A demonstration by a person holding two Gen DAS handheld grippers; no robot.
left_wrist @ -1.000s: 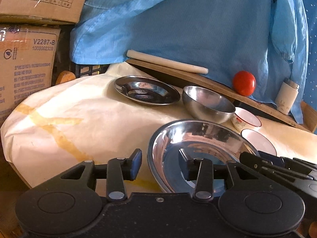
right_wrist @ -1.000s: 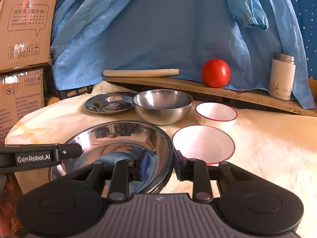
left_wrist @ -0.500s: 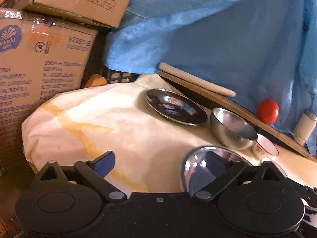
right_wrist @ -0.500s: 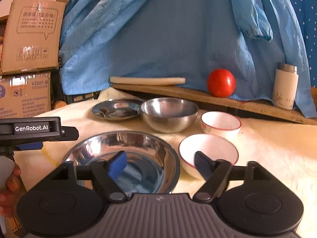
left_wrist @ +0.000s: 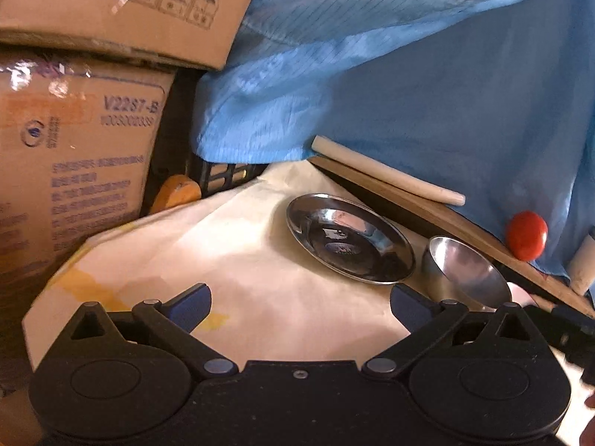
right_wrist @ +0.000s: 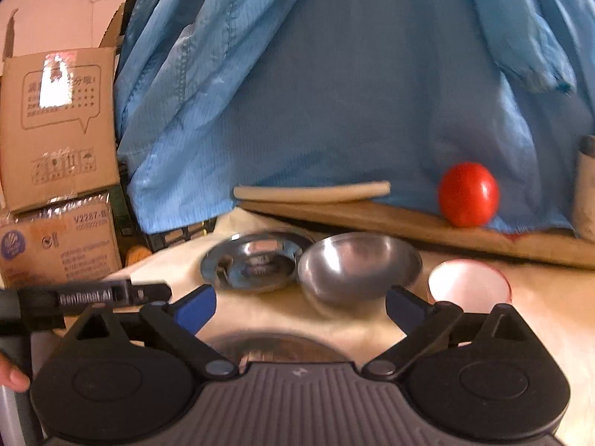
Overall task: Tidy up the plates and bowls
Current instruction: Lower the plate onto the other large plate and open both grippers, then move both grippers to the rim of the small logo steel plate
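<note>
Both grippers hang over the cream-covered table, and their jaws are opening wide with nothing between them. My left gripper (left_wrist: pixel 297 299) faces a shallow steel plate (left_wrist: pixel 349 245) and a round steel bowl (left_wrist: pixel 465 275) to its right. My right gripper (right_wrist: pixel 300 301) looks at the same steel plate (right_wrist: pixel 256 264), steel bowl (right_wrist: pixel 359 264) and a white red-rimmed bowl (right_wrist: pixel 468 284). A large steel bowl (right_wrist: pixel 275 345) lies just under the right gripper, mostly hidden by its body. The left gripper's arm (right_wrist: pixel 93 295) shows at the left of the right wrist view.
A wooden board (right_wrist: pixel 409 223) at the back carries a rolling pin (right_wrist: pixel 312 191) and a red tomato (right_wrist: pixel 468 193). Blue cloth (right_wrist: pixel 334 93) hangs behind. Cardboard boxes (left_wrist: pixel 74 171) stack at the left, and a white cup (left_wrist: pixel 582 267) stands at the far right.
Both grippers were closed on the large steel bowl's rim; they have opened, let it go, and drawn back and up. The left view has swung toward the boxes.
</note>
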